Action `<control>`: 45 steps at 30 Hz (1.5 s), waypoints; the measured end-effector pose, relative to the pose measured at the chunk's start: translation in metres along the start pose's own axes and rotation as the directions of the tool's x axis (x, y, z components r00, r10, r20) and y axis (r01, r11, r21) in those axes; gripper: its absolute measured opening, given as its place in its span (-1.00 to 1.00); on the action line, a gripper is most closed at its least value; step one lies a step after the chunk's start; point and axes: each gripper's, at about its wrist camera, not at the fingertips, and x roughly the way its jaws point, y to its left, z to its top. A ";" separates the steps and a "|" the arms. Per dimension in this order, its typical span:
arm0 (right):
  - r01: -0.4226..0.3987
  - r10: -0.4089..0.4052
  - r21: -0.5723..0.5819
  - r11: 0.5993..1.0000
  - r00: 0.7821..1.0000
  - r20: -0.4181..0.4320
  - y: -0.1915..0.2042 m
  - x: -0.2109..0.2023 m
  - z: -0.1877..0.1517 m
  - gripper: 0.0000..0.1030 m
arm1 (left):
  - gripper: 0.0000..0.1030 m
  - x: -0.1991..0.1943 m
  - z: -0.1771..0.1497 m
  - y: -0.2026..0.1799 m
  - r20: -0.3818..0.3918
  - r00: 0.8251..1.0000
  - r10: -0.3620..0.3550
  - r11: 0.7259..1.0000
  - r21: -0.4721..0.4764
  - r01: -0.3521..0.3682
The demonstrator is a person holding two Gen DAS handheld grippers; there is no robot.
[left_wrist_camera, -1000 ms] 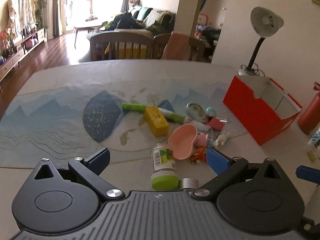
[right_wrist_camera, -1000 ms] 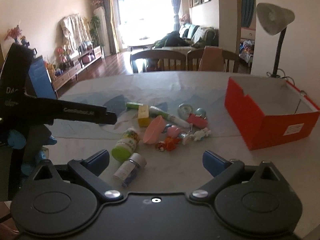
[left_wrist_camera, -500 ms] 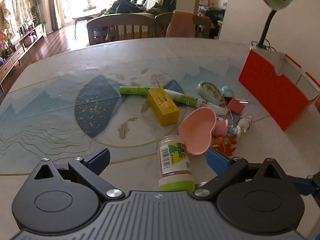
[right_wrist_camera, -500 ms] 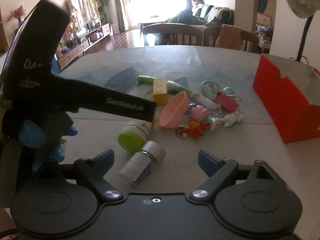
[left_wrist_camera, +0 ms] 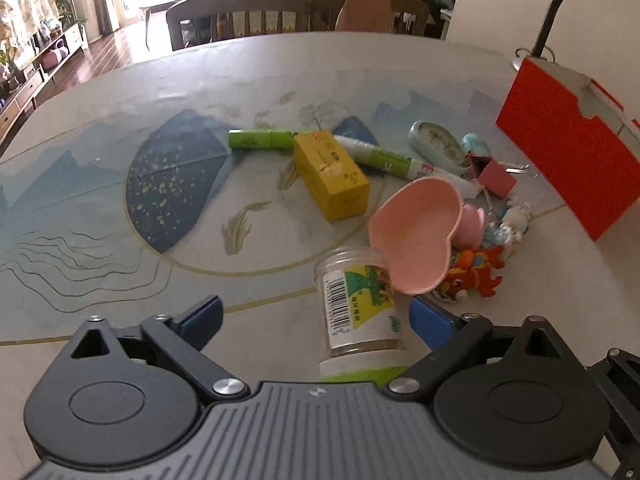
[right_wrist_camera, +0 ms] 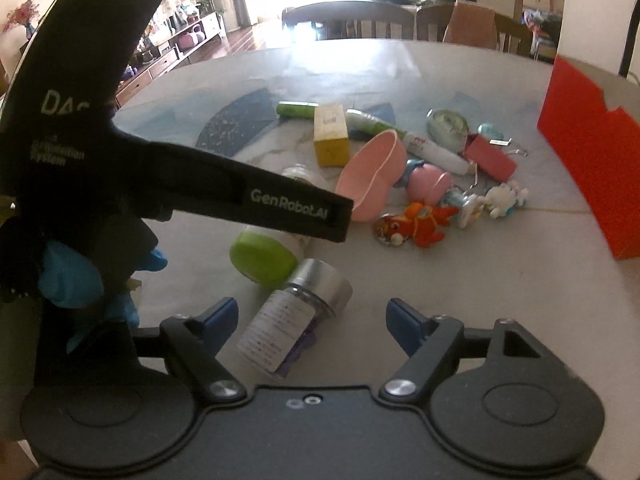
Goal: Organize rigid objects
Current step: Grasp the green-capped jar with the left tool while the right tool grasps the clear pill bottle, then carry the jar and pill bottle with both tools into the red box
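Observation:
A clear jar with a green lid [left_wrist_camera: 360, 312] lies on the table between the open jaws of my left gripper [left_wrist_camera: 316, 316], closer to the right jaw. It also shows in the right wrist view [right_wrist_camera: 264, 258], partly behind the left gripper's body. A small bottle with a silver cap [right_wrist_camera: 296, 320] lies between the open jaws of my right gripper [right_wrist_camera: 312, 320]. Beyond lie a pink heart-shaped dish [left_wrist_camera: 416, 236], a yellow box [left_wrist_camera: 330, 174], green tubes [left_wrist_camera: 260, 139] and small toys [left_wrist_camera: 476, 272].
An open red box [left_wrist_camera: 568, 152] stands at the right on the table, with a desk lamp [left_wrist_camera: 556, 4] behind it. Chairs stand at the table's far edge. The left gripper's black body [right_wrist_camera: 120, 160] fills the left of the right wrist view.
Both grippers have moved forward and lower toward the pile. The green-lidded jar now lies between the left jaws and the silver-capped bottle between the right jaws.

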 end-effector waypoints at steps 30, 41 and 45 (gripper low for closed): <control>-0.040 0.045 0.119 0.992 0.998 -0.036 -0.039 -0.027 0.007 -0.23 | -0.18 -0.010 -0.009 -0.004 -0.028 0.999 -0.037 0.997 -0.066 0.035; -0.072 0.067 0.113 0.991 0.997 0.049 -0.083 -0.076 0.031 -0.23 | -0.18 -0.048 0.002 -0.039 0.004 0.996 -0.087 0.993 -0.077 0.087; -0.066 0.056 0.113 0.991 0.994 0.092 -0.108 -0.091 0.044 -0.23 | -0.18 -0.061 0.015 -0.059 0.022 0.994 -0.107 0.992 -0.071 0.108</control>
